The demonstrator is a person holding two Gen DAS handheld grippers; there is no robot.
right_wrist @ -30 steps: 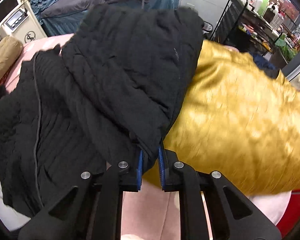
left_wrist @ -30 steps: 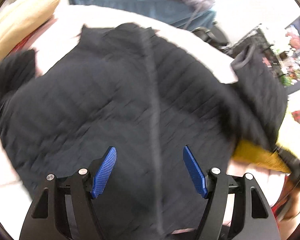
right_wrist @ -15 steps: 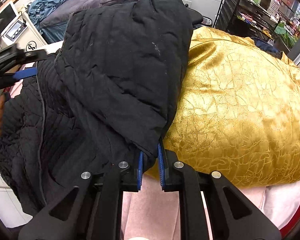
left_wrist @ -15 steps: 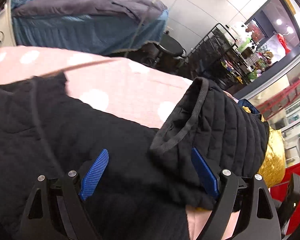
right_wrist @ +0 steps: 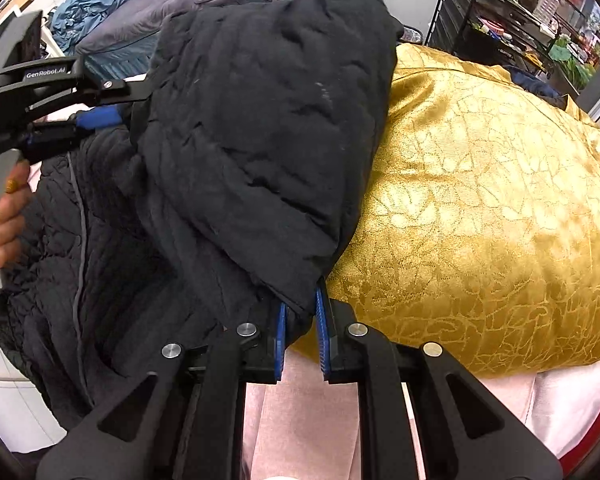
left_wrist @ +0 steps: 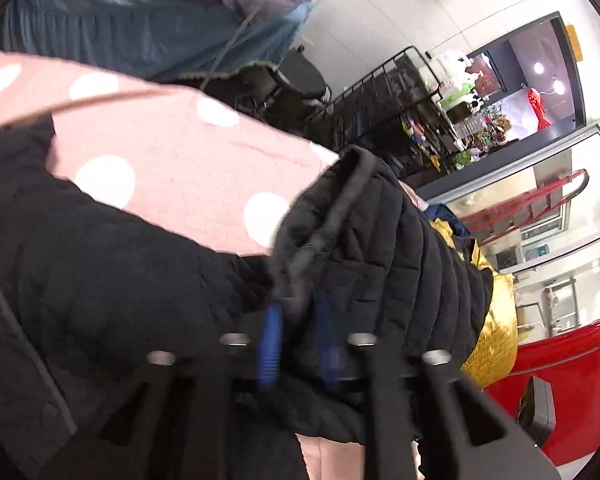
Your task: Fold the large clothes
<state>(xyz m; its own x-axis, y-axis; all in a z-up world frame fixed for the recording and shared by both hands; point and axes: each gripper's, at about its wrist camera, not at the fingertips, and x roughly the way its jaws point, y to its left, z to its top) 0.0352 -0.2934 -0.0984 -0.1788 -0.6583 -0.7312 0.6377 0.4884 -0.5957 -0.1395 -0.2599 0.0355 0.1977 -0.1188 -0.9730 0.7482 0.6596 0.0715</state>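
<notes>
A black quilted jacket lies spread on a pink spotted cover. One part of the jacket is folded up and drapes against a gold cushion. My left gripper is closing its jaws on a corded edge of that raised fold, and the blue pads pinch the fabric. The right wrist view shows the left gripper at the far left, held by a hand. My right gripper points down and is shut on the lower corner of the same fold.
The gold cushion fills the right side of the surface. A black wire rack with bottles stands behind it. Blue and grey bedding lies at the back, and a red rim curves past the cushion.
My left gripper swung right from over the jacket's back to the raised fold, opened around its corded edge and then closed on it. The right gripper has kept its grip and place.
</notes>
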